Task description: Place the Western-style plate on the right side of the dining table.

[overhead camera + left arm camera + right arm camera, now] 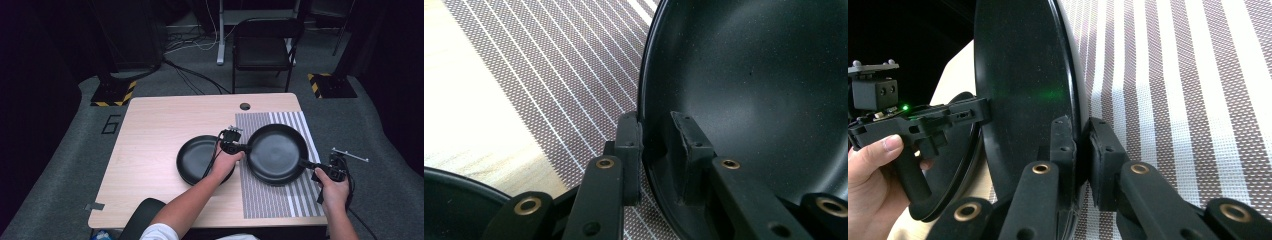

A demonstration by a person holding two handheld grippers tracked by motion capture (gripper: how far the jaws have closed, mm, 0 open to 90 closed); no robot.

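Observation:
A wide black pan [276, 153] lies over a striped mat [265, 200] on the right half of the wooden table [150, 140]. My left gripper [245, 148] is shut on the pan's left rim. In the left gripper view one jaw stands outside the pan [749, 90] and the other inside, and the left gripper [659, 130] pinches the wall between them. My right gripper [306, 162] is shut on the opposite rim, and in the right gripper view the right gripper [1080, 132] clamps the edge of the pan [1023, 75]. Whether the pan rests on the mat or hangs just above it, I cannot tell.
A smaller black plate [197, 161] sits on the bare wood just left of the pan, under my left wrist. A cable hole [245, 106] lies near the table's far edge. A black chair [262, 50] and yellow-black floor bases [114, 93] stand beyond the table.

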